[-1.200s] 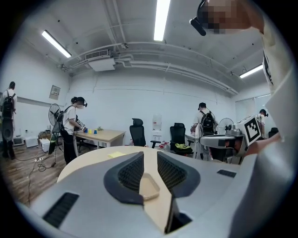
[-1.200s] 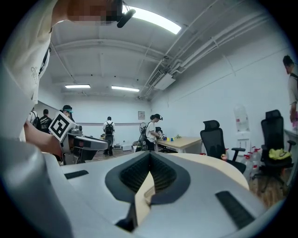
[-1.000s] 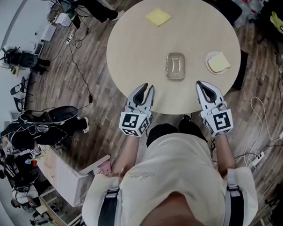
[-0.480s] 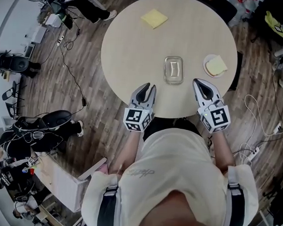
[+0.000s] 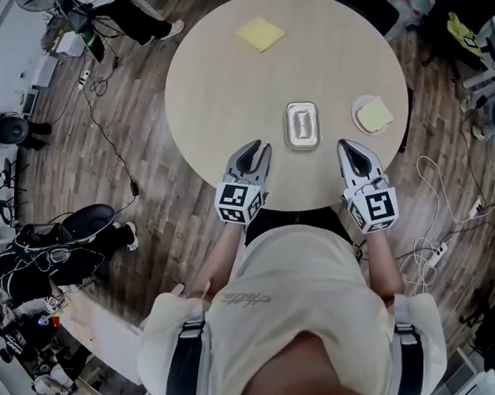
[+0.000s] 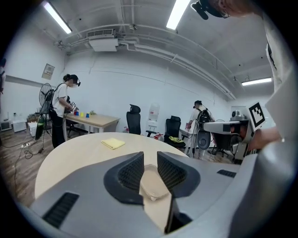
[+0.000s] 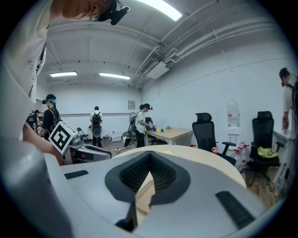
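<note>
At frame centre, head view: rectangular container [image 5: 302,125] on round table [image 5: 211,93], just above and between both grippers. Left gripper [image 5: 256,148] lower left of container, over table's near edge; fingers slightly apart, gripping nothing, container showing through gap in left gripper view. Right gripper [image 5: 349,146] lower right of container; fingers closed tip to tip, empty. Small plate [image 5: 365,130] with pale yellow slab [image 5: 374,115] right of container. Yellow cloth [image 5: 259,33] upper table, well apart.
</note>
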### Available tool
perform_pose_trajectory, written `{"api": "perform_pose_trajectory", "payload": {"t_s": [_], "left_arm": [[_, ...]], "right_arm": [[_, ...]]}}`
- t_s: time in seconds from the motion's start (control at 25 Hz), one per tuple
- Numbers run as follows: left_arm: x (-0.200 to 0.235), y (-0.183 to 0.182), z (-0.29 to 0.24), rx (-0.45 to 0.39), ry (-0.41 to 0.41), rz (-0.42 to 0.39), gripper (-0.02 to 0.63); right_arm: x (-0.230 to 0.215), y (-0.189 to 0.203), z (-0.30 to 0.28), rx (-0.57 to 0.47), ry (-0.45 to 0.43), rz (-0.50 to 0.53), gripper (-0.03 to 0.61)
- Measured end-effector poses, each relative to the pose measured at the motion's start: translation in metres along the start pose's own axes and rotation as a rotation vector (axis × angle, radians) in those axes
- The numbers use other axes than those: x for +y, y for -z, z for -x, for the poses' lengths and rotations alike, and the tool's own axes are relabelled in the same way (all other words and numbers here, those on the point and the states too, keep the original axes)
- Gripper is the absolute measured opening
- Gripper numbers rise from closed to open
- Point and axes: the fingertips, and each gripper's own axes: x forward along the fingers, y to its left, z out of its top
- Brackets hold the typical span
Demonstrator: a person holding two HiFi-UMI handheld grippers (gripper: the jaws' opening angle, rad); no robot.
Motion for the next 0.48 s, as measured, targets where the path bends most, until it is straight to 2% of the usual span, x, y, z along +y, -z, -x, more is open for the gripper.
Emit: {"api": "perform_pose_trajectory", "payload": {"t_s": [0.16,0.28,0.4,0.48], "left_arm": [[0.000,0.024,-0.016,0.054,0.052,0.026,0.104],[-0.007,0.044,-0.029,0.091,0.107,0.094,0.104],[-0.004,0.064,-0.039,0.121,0.099,0.168,0.104],[-0.001,0.080,-0.044,0.151,0.080,0.182,0.104]], "right_arm": [[-0.002,0.014,-0.002,0.027,0.022,-0.031,0.006],[-0.006,0.027,-0.004,0.057,0.015,-0.042,0.006],[-0.012,0.034,-0.007,0.071,0.009,-0.060,0.006],[-0.015,0.041,-0.009,0.077,-0.001,-0.068,0.006]]}}
